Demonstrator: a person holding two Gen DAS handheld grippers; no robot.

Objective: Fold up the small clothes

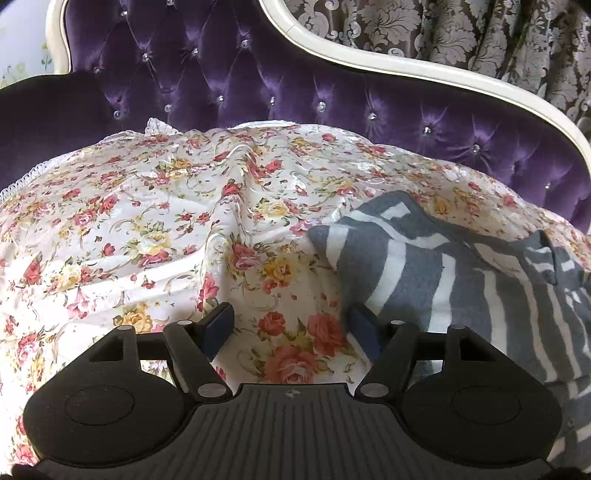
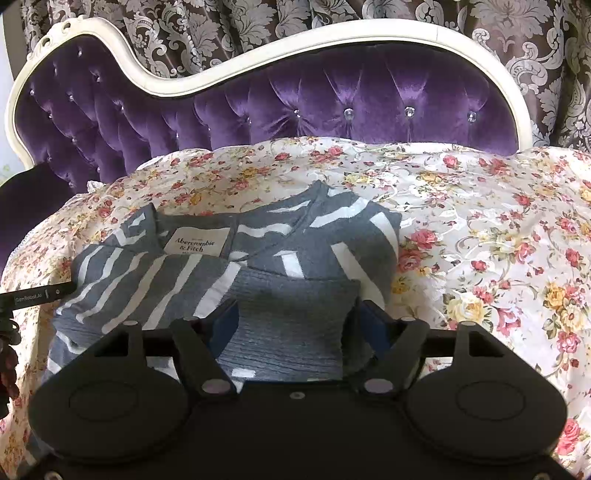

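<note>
A grey sweater with white stripes (image 2: 207, 273) lies partly folded on the floral bedcover (image 2: 480, 229), its neck label facing up. My right gripper (image 2: 297, 326) hovers low over its near grey fold, which lies between the spread blue pads (image 2: 227, 325); they do not pinch it. In the left wrist view the same sweater (image 1: 436, 273) lies at the right. My left gripper (image 1: 291, 328) stands open over bare bedcover (image 1: 147, 229), its right finger (image 1: 365, 332) beside the sweater's left edge, nothing between its fingers.
A tufted purple headboard (image 2: 332, 103) with a cream frame rises behind the bed, with patterned curtains (image 2: 258, 29) beyond it. A dark purple cushion (image 1: 48, 110) sits at the back left. A black bar of the other gripper (image 2: 37, 295) pokes in at the left edge.
</note>
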